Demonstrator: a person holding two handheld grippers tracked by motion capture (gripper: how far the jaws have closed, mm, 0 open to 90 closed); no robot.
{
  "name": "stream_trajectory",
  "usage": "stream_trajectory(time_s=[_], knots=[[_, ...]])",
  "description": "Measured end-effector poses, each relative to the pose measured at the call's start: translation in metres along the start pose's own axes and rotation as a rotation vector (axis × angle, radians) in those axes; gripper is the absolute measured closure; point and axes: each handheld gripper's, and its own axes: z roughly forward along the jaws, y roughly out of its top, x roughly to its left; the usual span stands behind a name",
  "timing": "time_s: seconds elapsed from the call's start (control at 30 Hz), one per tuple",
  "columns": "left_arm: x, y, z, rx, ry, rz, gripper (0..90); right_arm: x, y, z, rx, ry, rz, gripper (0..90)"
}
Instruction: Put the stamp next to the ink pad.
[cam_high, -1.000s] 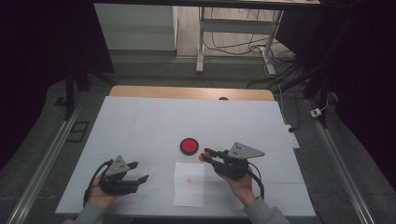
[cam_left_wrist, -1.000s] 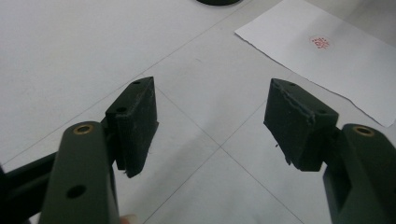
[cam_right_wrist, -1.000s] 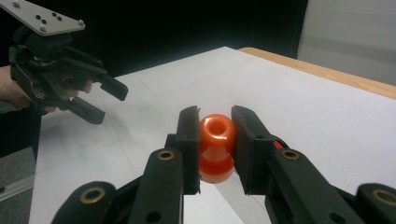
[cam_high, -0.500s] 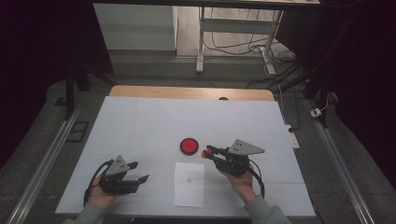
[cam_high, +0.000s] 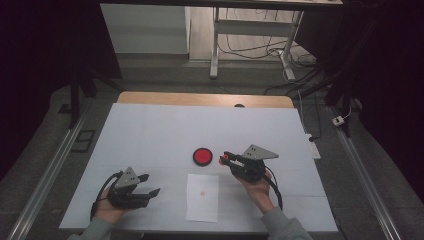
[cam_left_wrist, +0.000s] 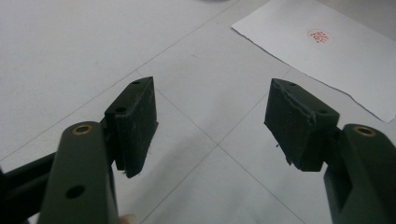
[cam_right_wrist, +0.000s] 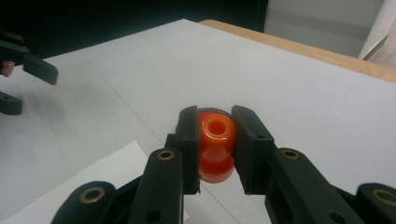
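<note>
- My right gripper (cam_high: 226, 158) holds an orange stamp (cam_right_wrist: 215, 145) clamped between both pads, jaws drawn in narrow on its sides; in the right gripper view its round hollow end faces the camera, so its long axis runs along my jaws, roughly level over the table (cam_high: 150, 130).
- The red ink pad (cam_high: 202, 156) sits just beside the stamp, toward my left as the high view shows it, close but apart; I cannot tell whether the stamp hangs over its rim.
- The white paper sheet (cam_high: 203, 200) lies nearer to me than the ink pad, between my two hands, with a small red stamped mark (cam_left_wrist: 320, 36) already on it.
- My left gripper (cam_high: 150, 186) rests well apart at the table's left, jaws standing wide with nothing between them, pointing toward the sheet.
- My judgement: the right hand is the nearer one, and the stamp must tip end-down to meet pad or paper.
</note>
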Motion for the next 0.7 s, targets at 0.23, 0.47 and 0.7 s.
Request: stream_trajectory(time_s=[0.23,0.47,0.7], knots=[[0.0,0.0,0.001,0.003,-0.002,0.001,33.7,-0.006,-0.004,0.009,0.038,-0.02,0.016,72.3],[-0.001,0.0,0.002,0.005,-0.001,0.0,33.6,-0.012,-0.011,0.023,0.099,-0.038,0.038,72.2],[0.0,0.0,0.002,0.007,-0.003,0.0,33.6,-0.013,-0.019,0.039,0.178,-0.044,0.029,72.0]])
